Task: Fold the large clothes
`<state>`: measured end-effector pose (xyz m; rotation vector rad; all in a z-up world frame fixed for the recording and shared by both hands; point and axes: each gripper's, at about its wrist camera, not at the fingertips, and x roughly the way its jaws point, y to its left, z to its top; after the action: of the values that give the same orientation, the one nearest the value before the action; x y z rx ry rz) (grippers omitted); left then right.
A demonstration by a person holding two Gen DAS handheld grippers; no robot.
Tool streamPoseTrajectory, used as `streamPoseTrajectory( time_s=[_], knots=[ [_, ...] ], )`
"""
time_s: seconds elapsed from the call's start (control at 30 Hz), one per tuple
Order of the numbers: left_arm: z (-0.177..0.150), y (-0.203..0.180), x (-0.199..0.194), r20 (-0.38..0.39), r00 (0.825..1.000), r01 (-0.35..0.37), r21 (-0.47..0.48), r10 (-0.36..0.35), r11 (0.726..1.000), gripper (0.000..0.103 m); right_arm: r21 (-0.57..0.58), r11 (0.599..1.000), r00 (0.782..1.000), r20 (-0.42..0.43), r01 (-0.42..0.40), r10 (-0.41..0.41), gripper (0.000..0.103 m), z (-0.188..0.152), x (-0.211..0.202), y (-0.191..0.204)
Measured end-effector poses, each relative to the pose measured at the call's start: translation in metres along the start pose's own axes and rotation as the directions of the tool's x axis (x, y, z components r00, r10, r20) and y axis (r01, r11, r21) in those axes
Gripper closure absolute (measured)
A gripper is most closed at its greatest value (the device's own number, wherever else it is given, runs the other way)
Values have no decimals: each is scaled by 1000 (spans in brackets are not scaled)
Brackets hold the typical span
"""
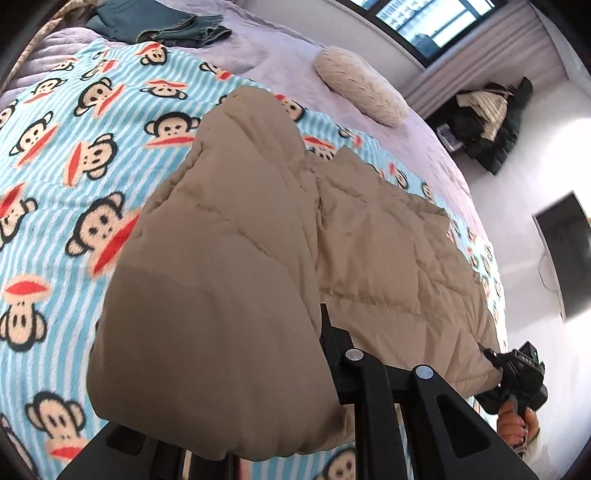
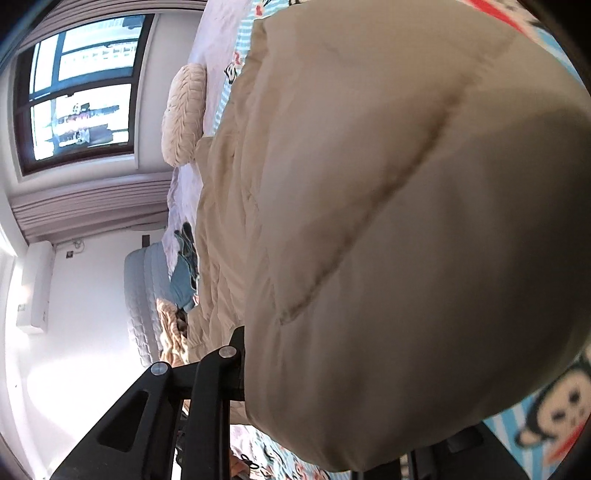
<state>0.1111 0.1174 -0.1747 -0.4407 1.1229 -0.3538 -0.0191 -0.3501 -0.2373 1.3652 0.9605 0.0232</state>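
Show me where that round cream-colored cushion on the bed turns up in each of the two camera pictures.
Left wrist view: the cream cushion lies upper right of centre, on the lavender bedspread beyond the beige puffy jacket.
Right wrist view: the cushion sits upper left, standing on end because the picture is turned, just right of the window.
Shared landmark: the window.

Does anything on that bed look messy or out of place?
Mostly no. The puffy beige quilted coat is bunched over the monkey-print striped blanket, mid-fold. Dark teal jeans lie crumpled at the far edge.
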Motion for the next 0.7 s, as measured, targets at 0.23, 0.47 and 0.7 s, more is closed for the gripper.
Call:
streamPoseTrajectory(
  time_s=[0.23, 0.47, 0.7],
  knots=[
    [-52, 2, -26, -82, 996, 28, 32, -25, 999, 84, 27, 999, 999, -8, 47, -47, 78, -42, -35, -15],
    [-109, 2, -56, -133, 991, 11, 15, -9, 1000, 84, 23, 995, 994, -65, 93, -91, 78, -68, -65, -30],
    [-161, 15, -52, -159, 983, -102, -30, 96, 994, 83, 45, 991, 987, -114, 123, -117, 74, -71, -64, -54]
  ],
)
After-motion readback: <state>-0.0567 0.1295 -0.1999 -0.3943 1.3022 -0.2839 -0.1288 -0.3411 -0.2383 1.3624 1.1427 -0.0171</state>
